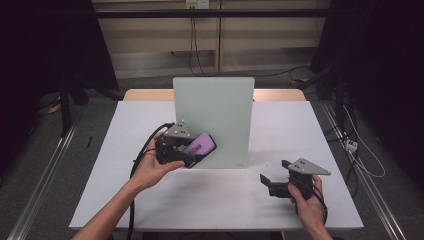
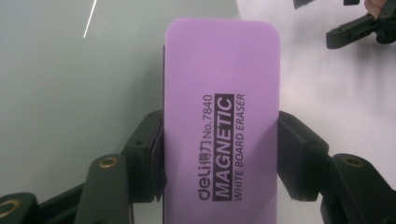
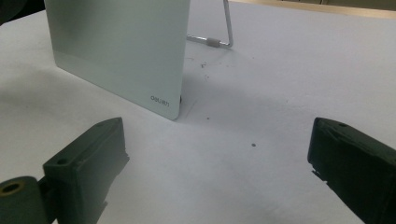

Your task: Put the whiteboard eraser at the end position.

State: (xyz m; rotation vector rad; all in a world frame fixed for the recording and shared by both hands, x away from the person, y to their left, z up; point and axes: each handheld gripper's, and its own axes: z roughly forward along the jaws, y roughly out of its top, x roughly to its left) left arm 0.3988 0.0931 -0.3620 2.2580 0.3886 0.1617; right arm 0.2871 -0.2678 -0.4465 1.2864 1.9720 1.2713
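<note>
Left gripper (image 1: 192, 152), left of centre in the high view, pinches a purple magnetic eraser (image 2: 222, 116) against the upright whiteboard (image 1: 220, 110), wiping apparently under way, while the right gripper (image 1: 272, 182) rests spread on the table (image 1: 125, 150) at lower right.

A purple eraser (image 2: 222, 121) with black lettering, a pale, perhaps greenish-grey board (image 1: 214, 120), white table (image 1: 280, 200).

- Eraser (image 2: 222, 126) in my left claw (image 2: 219, 158): smooth matt purple plastic face, black print.
- Board (image 3: 116, 51): pale, smooth, satin sheen; thin bare metal wire stand (image 3: 224, 32) behind it.
- My claw pads (image 3: 93, 158): matt black plastic, brass-coloured screw heads.
- Counter (image 1: 150, 200): matt white, lightly speckled.
- Grey plate (image 1: 309, 166) on my right claw (image 1: 275, 180): dull metal.
</note>
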